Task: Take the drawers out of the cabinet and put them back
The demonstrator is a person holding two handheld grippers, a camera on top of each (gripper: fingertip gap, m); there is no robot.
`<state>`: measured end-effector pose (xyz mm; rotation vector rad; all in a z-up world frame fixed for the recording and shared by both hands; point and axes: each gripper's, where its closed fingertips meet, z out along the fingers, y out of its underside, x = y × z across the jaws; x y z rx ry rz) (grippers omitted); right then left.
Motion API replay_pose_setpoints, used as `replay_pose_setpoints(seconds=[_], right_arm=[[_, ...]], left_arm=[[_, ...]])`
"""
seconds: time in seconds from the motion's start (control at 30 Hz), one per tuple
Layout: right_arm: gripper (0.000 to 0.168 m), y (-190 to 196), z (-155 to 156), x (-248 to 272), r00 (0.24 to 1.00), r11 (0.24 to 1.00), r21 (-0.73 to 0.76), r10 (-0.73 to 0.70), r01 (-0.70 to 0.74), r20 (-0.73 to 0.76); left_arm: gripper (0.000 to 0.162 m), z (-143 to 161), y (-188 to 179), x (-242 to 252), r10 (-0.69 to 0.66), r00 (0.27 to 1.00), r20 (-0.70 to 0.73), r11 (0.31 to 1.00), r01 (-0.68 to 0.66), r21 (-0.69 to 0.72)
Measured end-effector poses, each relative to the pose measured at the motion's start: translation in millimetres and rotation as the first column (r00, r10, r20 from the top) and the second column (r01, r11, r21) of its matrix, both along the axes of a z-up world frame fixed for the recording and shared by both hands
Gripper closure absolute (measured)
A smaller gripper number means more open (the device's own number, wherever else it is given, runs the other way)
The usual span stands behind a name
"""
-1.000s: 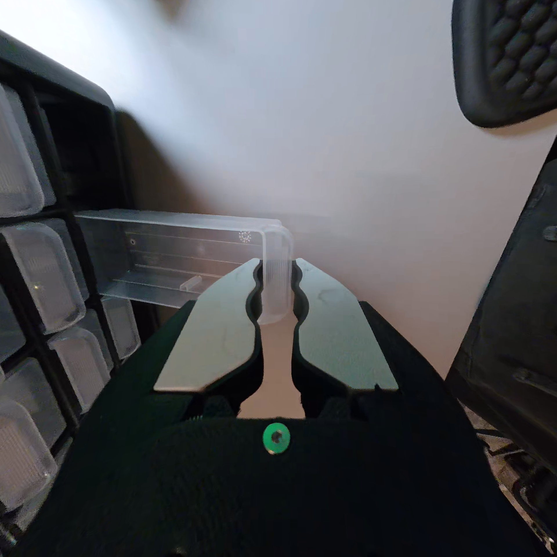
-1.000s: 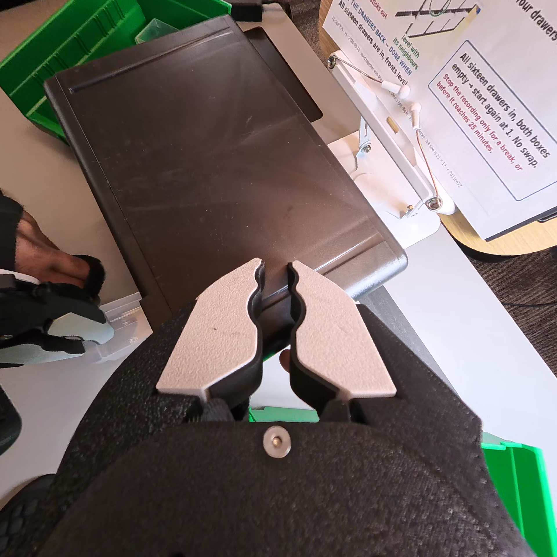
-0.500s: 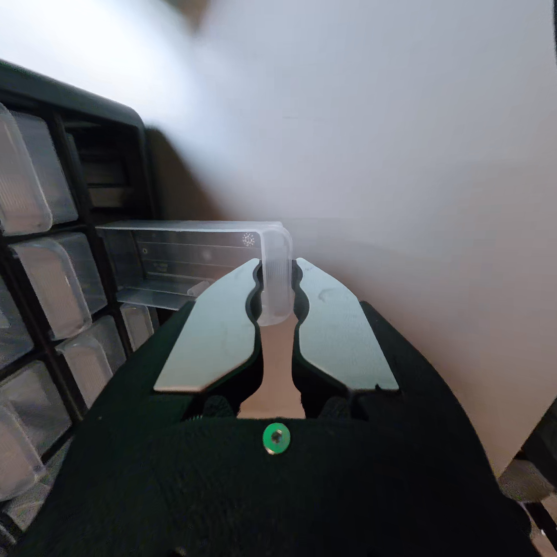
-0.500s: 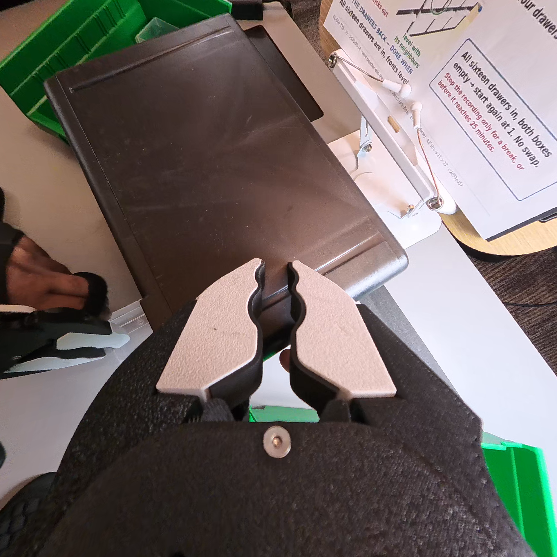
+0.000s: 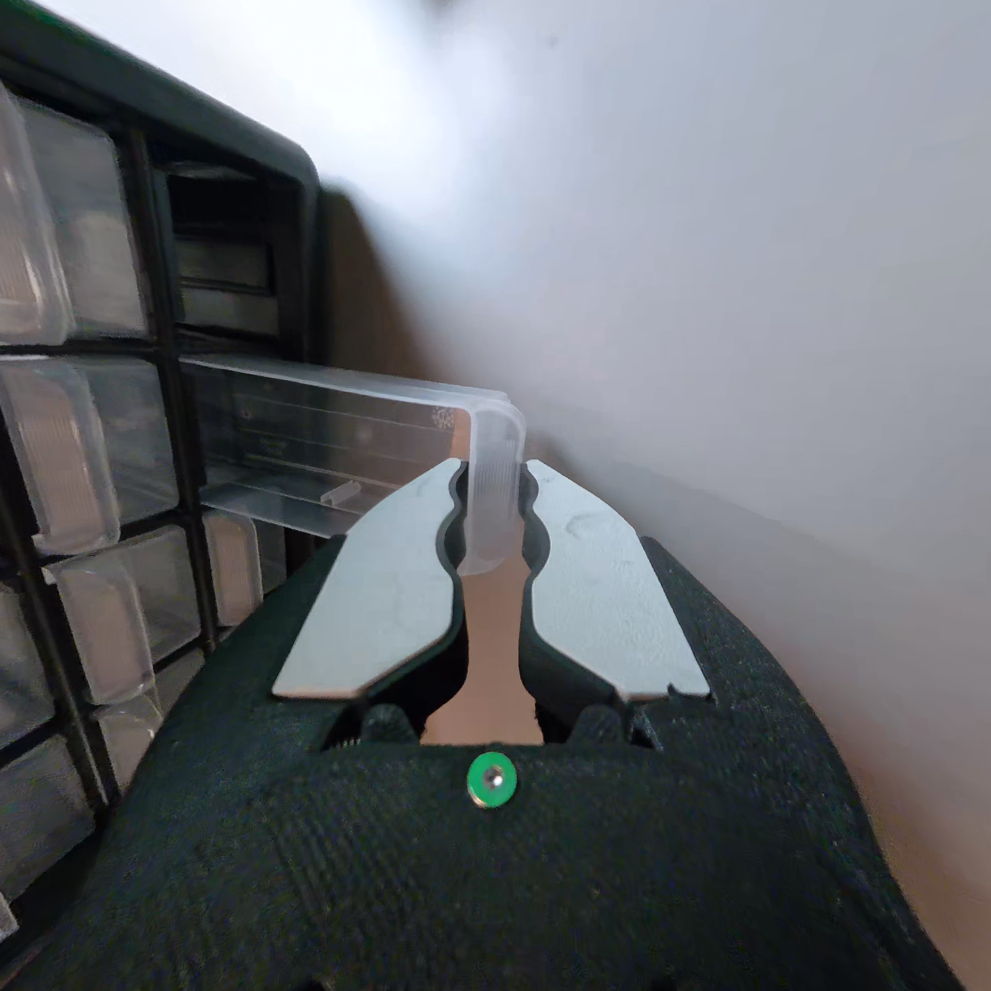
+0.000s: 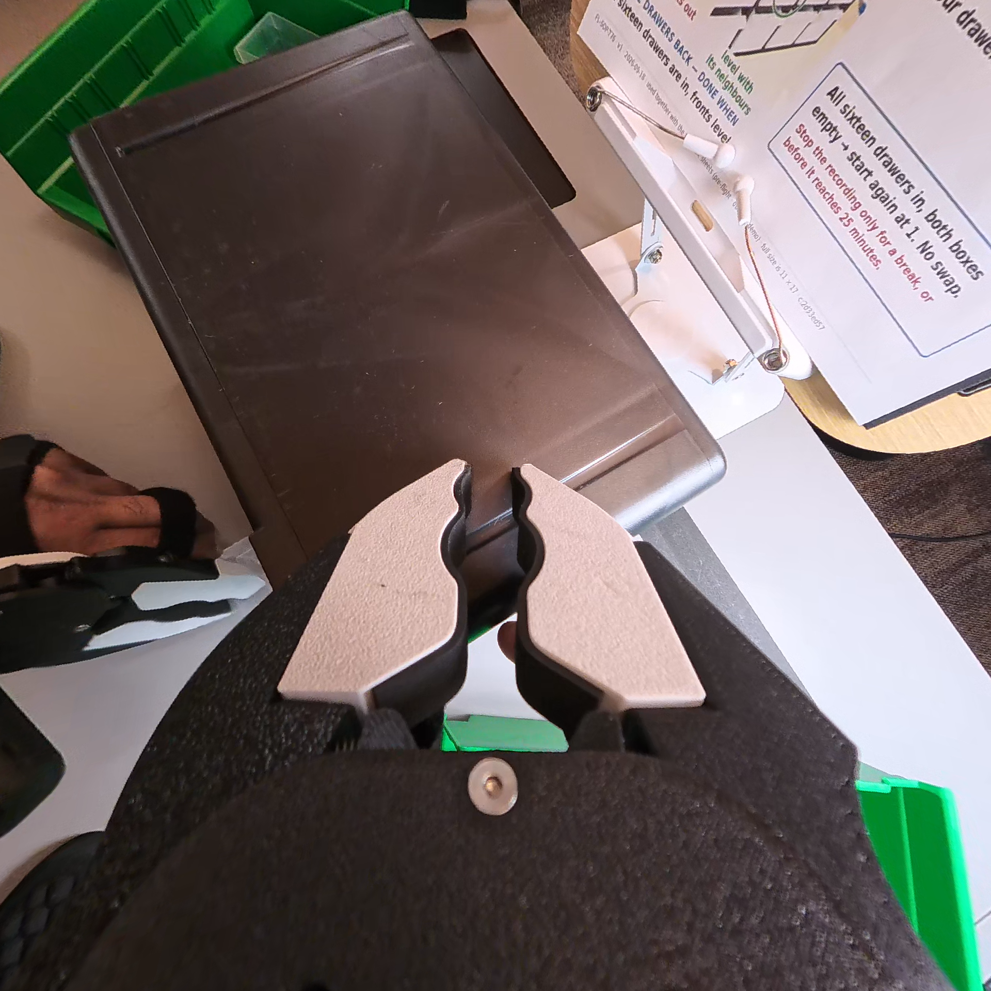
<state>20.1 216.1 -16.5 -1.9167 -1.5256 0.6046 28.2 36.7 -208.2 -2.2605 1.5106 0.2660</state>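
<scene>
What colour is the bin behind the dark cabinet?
Bright green bin, clearest in the right wrist view, behind the cabinet.

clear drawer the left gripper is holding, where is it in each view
Left wrist view: the clear drawer sticks out of the black cabinet at centre, its handle pinched by the left gripper.
Right wrist view: only a sliver shows at the left edge, beside the left gripper.
Shared landmark: the black cabinet.
</scene>
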Motion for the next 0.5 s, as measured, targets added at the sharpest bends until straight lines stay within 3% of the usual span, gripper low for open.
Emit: replay_pose_setpoints(seconds=[0.33,0.5], right_arm=[[0.154,0,0,0,1.000,1.000,-0.001,-0.003,0.003,-0.003],[0.154,0,0,0,1.000,1.000,-0.004,-0.001,0.001,-0.006]], left_arm=[[0.142,6,14,-15,-0.052,0.996,-0.073,0.995,0.058,0.085],[0.136,14,30,-20,-0.082,0.996,0.043,0.985,0.074,0.156]])
